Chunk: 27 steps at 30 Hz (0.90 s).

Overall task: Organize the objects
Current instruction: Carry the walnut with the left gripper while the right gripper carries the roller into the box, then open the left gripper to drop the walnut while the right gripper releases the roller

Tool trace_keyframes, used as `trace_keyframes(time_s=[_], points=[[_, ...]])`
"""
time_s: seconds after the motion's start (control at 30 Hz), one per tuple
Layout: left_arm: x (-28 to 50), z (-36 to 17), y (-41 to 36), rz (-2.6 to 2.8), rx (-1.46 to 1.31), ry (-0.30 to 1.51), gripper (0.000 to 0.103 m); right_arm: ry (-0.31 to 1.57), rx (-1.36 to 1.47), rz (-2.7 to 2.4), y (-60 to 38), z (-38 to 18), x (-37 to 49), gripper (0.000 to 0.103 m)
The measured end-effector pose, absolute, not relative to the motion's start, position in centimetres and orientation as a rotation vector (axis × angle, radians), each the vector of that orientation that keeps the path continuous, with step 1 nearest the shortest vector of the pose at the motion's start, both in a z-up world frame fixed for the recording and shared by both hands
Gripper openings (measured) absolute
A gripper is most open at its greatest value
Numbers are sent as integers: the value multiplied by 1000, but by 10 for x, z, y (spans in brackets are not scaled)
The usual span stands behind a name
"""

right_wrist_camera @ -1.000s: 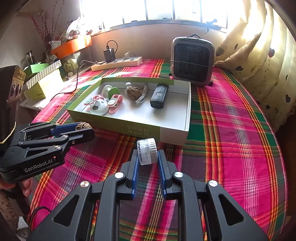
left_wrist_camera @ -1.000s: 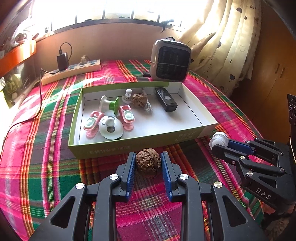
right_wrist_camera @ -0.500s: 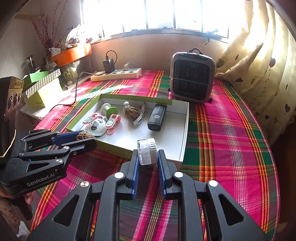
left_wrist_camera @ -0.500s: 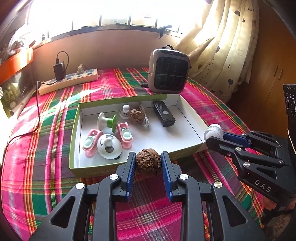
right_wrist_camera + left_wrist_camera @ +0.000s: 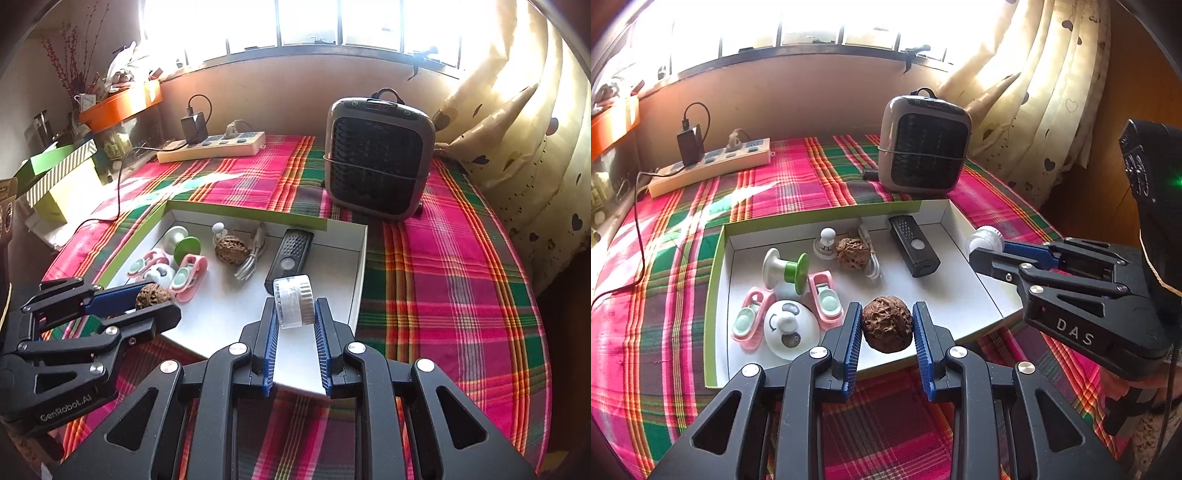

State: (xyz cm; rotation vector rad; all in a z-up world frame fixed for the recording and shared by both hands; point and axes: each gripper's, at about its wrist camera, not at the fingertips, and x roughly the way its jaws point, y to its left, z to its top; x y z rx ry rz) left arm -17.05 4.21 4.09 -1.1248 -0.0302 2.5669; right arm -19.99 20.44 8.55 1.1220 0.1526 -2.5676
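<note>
My left gripper (image 5: 886, 328) is shut on a brown walnut (image 5: 886, 329) and holds it above the near edge of a shallow green-rimmed white box (image 5: 714, 258). My right gripper (image 5: 293, 314) is shut on a small clear-and-white round jar (image 5: 293, 305), held above the box's near right part (image 5: 360, 258). The box holds a second walnut (image 5: 852, 254), a black remote (image 5: 914, 250), pink clips (image 5: 823, 295), a white-green spool (image 5: 785, 271), a white dome (image 5: 788, 328) and a cable. The right gripper shows in the left wrist view (image 5: 982, 245), the left gripper in the right wrist view (image 5: 162, 299).
A grey fan heater (image 5: 376, 158) stands behind the box on the plaid tablecloth. A power strip (image 5: 210, 147) with a charger lies at the back left. Curtains (image 5: 517, 122) hang at the right. Boxes and an orange tray (image 5: 118, 103) sit at the left.
Both grippers have risen and moved forward, from in front of the box to above its near part, each still holding its object.
</note>
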Motion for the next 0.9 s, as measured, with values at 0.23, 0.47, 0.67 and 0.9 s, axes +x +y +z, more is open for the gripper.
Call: trace_keyframes(time_s=[0.23, 0.47, 0.67, 0.9], points=[[-186, 32, 47, 2548, -1153, -30, 25, 193, 1177, -2591, 201, 79, -232, 20], [-201, 26, 51, 2528, -1179, -23, 25, 214, 1243, -2567, 198, 66, -258, 20], [-208, 22, 52, 2518, -1199, -20, 25, 246, 1251, -2555, 194, 61, -267, 20], [-211, 18, 51, 2516, -1216, -17, 25, 272, 1267, -2545, 192, 55, -273, 20]])
